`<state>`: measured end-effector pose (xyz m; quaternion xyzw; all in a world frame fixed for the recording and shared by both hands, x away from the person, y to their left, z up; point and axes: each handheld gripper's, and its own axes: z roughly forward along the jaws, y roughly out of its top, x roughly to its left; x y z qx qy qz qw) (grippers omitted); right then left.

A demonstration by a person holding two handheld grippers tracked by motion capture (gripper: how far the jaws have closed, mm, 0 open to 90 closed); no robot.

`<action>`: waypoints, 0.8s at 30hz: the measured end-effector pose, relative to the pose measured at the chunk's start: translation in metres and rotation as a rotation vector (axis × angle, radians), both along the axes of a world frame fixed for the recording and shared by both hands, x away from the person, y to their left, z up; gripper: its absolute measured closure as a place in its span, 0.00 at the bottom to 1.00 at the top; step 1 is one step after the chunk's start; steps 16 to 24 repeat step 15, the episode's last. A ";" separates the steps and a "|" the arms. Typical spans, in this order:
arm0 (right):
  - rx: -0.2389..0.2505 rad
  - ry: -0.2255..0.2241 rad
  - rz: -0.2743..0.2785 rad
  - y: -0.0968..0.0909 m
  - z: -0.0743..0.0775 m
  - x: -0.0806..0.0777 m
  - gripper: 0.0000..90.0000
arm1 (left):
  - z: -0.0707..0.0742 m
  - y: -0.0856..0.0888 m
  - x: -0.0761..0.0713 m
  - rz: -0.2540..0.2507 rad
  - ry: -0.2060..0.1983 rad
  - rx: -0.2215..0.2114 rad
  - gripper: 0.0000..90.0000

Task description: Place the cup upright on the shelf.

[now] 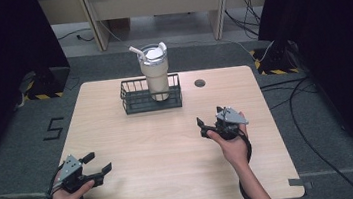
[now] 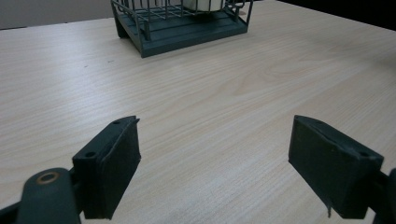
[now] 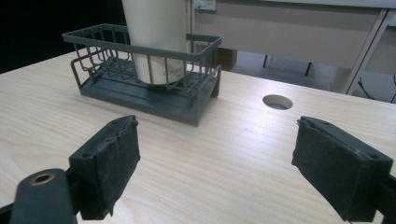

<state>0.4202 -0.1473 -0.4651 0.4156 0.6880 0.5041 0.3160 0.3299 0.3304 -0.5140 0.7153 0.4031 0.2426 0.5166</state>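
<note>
A tall cream tumbler (image 1: pixel 154 72) with a lid and straw stands upright in a dark wire basket (image 1: pixel 132 103) at the table's far middle. The right gripper view has the basket (image 3: pixel 98 86) and the tumbler (image 3: pixel 154 37) close ahead, slightly left. My left gripper (image 1: pixel 98 164) hovers open near the front left corner, nothing between its jaws, with the basket (image 2: pixel 187 30) far ahead. My right gripper (image 1: pixel 209 118) is open at the right of centre, also holding nothing, a short way in front of the basket.
The light wooden table (image 1: pixel 169 145) has a round cable hole (image 1: pixel 200 82) right of the basket, also seen as a hole (image 3: pixel 277 101) in the right gripper view. Desks, cables and dark curtains lie beyond the table.
</note>
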 end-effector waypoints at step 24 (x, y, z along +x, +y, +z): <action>0.003 0.006 0.005 -0.005 -0.011 -0.018 0.16 | 0.000 -0.001 0.001 0.000 0.000 0.004 0.18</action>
